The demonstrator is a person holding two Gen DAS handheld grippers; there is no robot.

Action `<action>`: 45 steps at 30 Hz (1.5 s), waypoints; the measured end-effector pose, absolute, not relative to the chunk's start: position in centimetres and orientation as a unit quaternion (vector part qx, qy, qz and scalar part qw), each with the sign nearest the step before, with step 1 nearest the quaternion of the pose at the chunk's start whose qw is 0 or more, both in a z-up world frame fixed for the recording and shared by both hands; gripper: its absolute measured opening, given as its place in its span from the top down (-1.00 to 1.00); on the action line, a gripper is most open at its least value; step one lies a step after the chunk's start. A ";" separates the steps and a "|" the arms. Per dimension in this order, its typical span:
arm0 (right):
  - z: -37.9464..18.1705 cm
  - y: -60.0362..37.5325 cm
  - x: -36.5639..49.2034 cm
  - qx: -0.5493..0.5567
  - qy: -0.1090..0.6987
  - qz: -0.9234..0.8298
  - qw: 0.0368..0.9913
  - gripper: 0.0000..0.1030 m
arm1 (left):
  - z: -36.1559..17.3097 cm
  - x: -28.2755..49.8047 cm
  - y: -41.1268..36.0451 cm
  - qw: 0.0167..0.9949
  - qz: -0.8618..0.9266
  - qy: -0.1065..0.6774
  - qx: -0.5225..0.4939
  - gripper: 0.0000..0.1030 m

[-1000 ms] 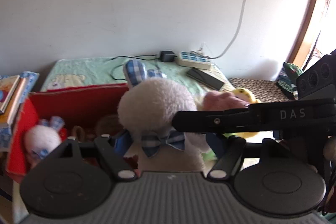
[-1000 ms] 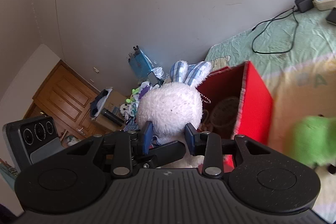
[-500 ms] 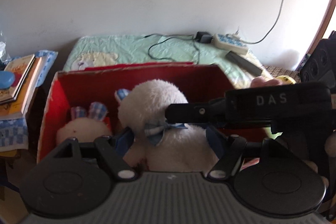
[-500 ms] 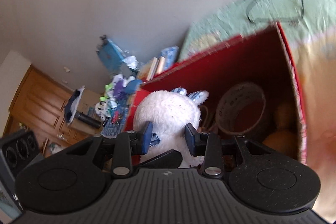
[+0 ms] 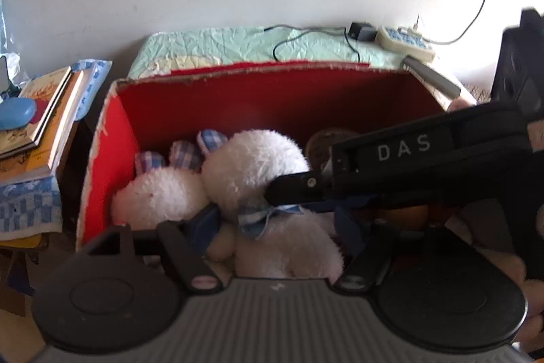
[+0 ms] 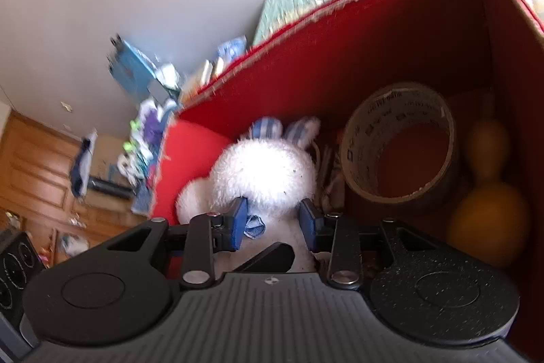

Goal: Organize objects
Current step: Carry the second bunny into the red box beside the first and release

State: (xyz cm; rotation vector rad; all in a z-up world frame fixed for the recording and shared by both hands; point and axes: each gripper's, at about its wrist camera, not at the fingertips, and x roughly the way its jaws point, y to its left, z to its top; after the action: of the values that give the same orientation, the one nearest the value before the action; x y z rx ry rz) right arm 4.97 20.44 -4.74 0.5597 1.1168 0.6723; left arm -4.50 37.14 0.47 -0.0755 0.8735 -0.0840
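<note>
Fluffy white plush rabbit point(image 6: 268, 172) sits inside the red box point(image 6: 391, 33), clamped at the neck by the right gripper point(image 6: 273, 223). The left gripper point(image 5: 277, 227) stands spread around its body. A tape roll point(image 6: 397, 142) lies right of the right gripper's fingers.

left claw point(image 5: 275, 227): black, blue pads | right claw point(image 6: 273, 220): black, "DAS" lettering
</note>
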 end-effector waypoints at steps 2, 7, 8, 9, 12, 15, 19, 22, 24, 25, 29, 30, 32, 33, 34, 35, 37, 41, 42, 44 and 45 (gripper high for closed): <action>-4.5 20.3 4.9 0.247 0.513 0.306 0.763 0.23 | 0.3 -4.3 36.8 0.903 -0.041 0.427 -0.028 -0.53; -4.5 18.8 4.9 0.250 0.509 0.293 0.769 0.12 | 0.3 -4.5 36.0 0.903 -0.040 0.427 -0.012 -0.63; -4.5 18.9 5.0 0.254 0.511 0.292 0.768 0.12 | 0.3 -4.7 35.9 0.903 -0.040 0.427 -0.012 -0.65; -4.5 18.7 4.9 0.257 0.511 0.291 0.767 0.12 | 0.3 -4.8 35.9 0.902 -0.039 0.429 -0.012 -0.66; -4.6 18.4 4.5 0.263 0.509 0.286 0.768 0.15 | 0.6 -5.2 35.9 0.903 -0.035 0.427 -0.009 -0.68; -4.5 18.4 4.2 0.263 0.508 0.285 0.769 0.19 | 1.3 -5.8 35.9 0.907 -0.033 0.420 -0.007 -0.70; -4.9 19.4 4.1 0.274 0.517 0.294 0.756 0.32 | 2.0 -6.4 35.9 0.908 -0.024 0.417 0.005 -0.71; -5.0 19.9 4.0 0.270 0.514 0.294 0.759 0.32 | 2.0 -6.5 35.8 0.906 -0.013 0.422 0.016 -0.71; -4.8 19.8 3.8 0.269 0.513 0.292 0.761 0.31 | 2.0 -6.4 35.9 0.903 -0.004 0.428 0.020 -0.70; -4.7 19.6 3.8 0.270 0.513 0.289 0.762 0.31 | 2.0 -6.3 35.9 0.903 -0.001 0.430 0.020 -0.70; -4.2 18.7 3.3 0.269 0.502 0.277 0.774 0.31 | 2.0 -6.1 35.8 0.898 0.012 0.439 0.024 -0.70; -4.1 18.4 3.2 0.272 0.500 0.277 0.775 0.30 | 1.9 -6.1 35.8 0.897 0.014 0.440 0.026 -0.70; -3.9 17.9 2.8 0.275 0.495 0.274 0.777 0.29 | 1.8 -6.1 35.7 0.896 0.017 0.443 0.028 -0.70; -3.8 17.8 2.6 0.273 0.493 0.272 0.780 0.29 | 1.8 -6.0 35.6 0.895 0.019 0.445 0.030 -0.70; -3.6 17.6 2.4 0.269 0.490 0.270 0.784 0.28 | 1.8 -6.1 35.6 0.894 0.021 0.446 0.031 -0.70; -3.5 17.5 2.1 0.266 0.488 0.268 0.787 0.27 | 1.8 -6.1 35.4 0.894 0.022 0.447 0.033 -0.70; -3.3 17.3 1.7 0.260 0.482 0.265 0.793 0.26 | 1.6 -6.1 35.3 0.892 0.027 0.450 0.037 -0.70; -2.9 16.8 1.1 0.256 0.470 0.266 0.802 0.25 | 1.8 -6.3 35.0 0.890 0.040 0.453 0.039 -0.67; -2.8 16.7 0.9 0.255 0.467 0.268 0.803 0.25 | 1.9 -6.5 34.9 0.890 0.044 0.451 0.041 -0.67; -2.6 16.5 0.6 0.254 0.461 0.272 0.805 0.25 | 2.2 -6.7 34.7 0.890 0.052 0.450 0.043 -0.67; -2.5 16.5 0.4 0.253 0.458 0.274 0.807 0.25 | 2.3 -6.9 34.6 0.890 0.055 0.450 0.043 -0.67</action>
State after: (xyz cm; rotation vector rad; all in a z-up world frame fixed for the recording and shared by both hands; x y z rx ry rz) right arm 0.42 16.46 -2.48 0.5406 0.9802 0.5863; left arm -6.88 34.63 2.31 0.0884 0.9348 0.1143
